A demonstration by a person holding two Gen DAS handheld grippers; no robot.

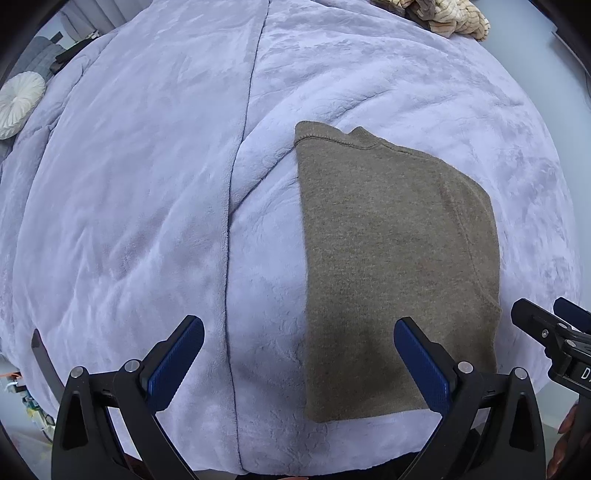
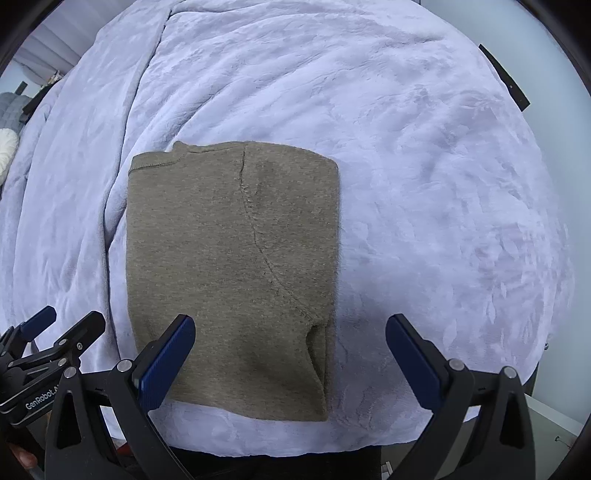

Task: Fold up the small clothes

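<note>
A small olive-brown knit garment (image 1: 395, 266) lies folded into a neat rectangle on a lilac plush blanket (image 1: 147, 184). In the right wrist view the same garment (image 2: 229, 266) fills the left centre, with a curved seam running down it. My left gripper (image 1: 299, 354) hangs above the garment's near left edge, jaws wide open, nothing between the blue pads. My right gripper (image 2: 290, 350) stands open over the garment's near right corner, also empty. Each gripper shows at the edge of the other's view.
The blanket (image 2: 424, 184) covers a bed and has a dark seam line running front to back. A cream knitted item (image 1: 447, 16) lies at the far edge. A round white cushion (image 1: 18, 103) sits far left. The bed's near edge is just below the grippers.
</note>
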